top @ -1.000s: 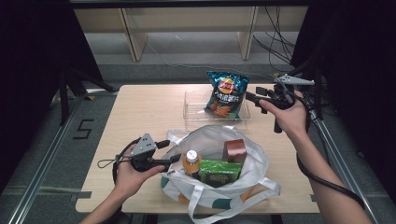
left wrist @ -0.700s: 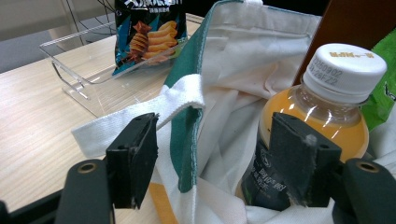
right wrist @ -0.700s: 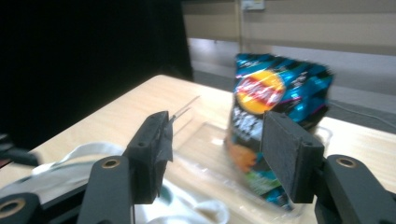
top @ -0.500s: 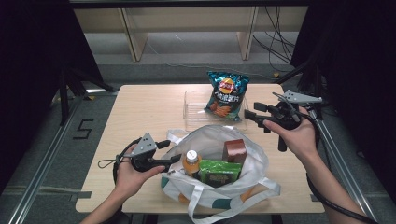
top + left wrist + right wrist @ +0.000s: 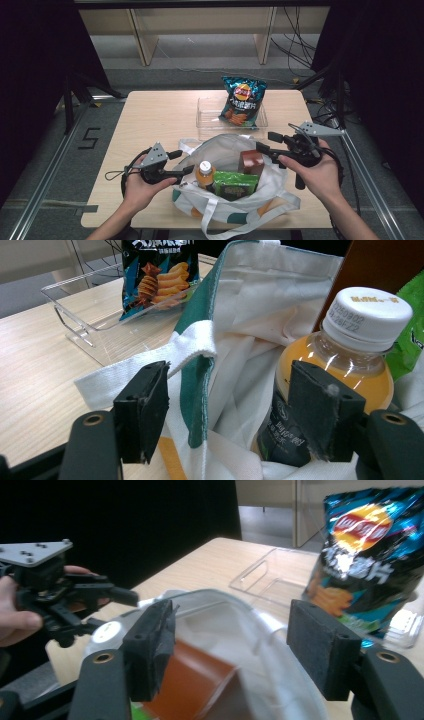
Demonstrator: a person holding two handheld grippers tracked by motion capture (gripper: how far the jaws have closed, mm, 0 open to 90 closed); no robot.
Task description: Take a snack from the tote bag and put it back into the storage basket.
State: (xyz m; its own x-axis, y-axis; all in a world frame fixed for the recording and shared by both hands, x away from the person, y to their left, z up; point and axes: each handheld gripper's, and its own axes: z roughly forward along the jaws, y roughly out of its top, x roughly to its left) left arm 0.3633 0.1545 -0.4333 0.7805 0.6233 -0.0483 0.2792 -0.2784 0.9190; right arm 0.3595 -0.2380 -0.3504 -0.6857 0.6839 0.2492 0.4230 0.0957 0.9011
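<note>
Swinging down from beside the chip bag [image 5: 242,101], the right gripper [image 5: 264,141] now hovers unclenched over the tote bag [image 5: 227,150], whose rim the released left gripper [image 5: 182,163] straddles to hold it open.

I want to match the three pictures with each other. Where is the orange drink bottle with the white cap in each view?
High view: the bottle stands inside the tote bag, at its left side, lower centre.
Left gripper view: at the right, close behind the right jaw.
Right gripper view: its white cap at left of centre, low.
Shared landmark: the chip bag in the clear tray.
</note>
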